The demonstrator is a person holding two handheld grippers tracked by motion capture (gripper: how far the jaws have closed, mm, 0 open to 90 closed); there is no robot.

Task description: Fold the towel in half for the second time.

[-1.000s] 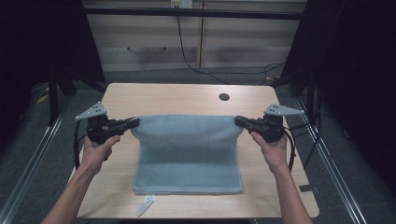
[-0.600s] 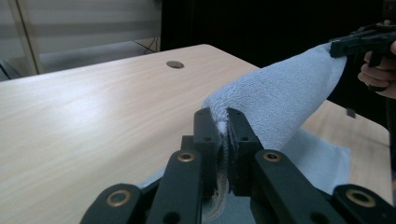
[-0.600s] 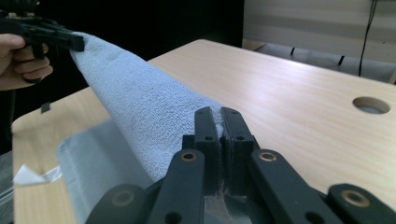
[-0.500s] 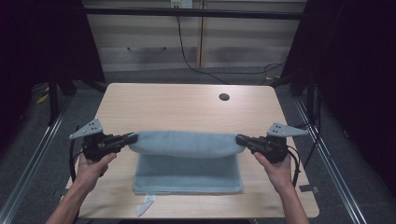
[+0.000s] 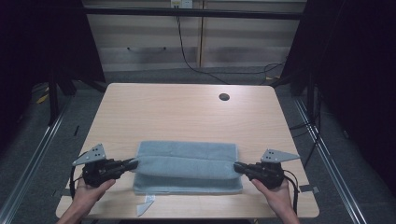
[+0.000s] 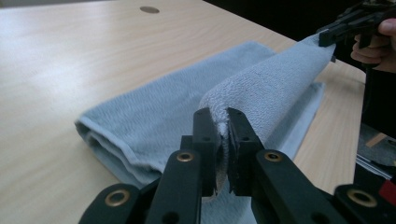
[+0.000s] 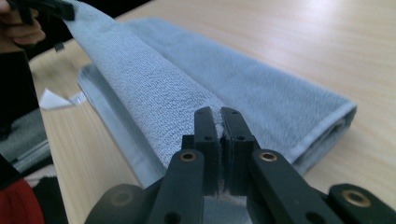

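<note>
The left tongs are clenched on one corner of a grey-blue towel, the terry cloth being pinched between the two black jaws, as is seen in the left gripper view. The right tongs are clenched on the opposite corner of the same raised edge, with a thin strip of cloth squeezed between jaws that stand almost together. In the high view the left tongs and the right tongs are seen pointing toward each other, each carried in a hand, with a grey three-cornered plate on top of each.

Between the two tongs the gripped edge of the towel is stretched as a rounded ridge, held slightly above the layers beneath it. Below and beyond the ridge the rest of the towel lies folded flat on the counter, its far fold just past the tongs and its near hem showing a little on the person's side of the ridge.

Near the left tongs, on the person's side and just off the towel's near corner, a small white tag lies on the counter. Well beyond the right tongs, toward the far edge of the counter, a round dark hole is set into the wood. A black cable is trailed from each of the tongs toward the person.
</note>
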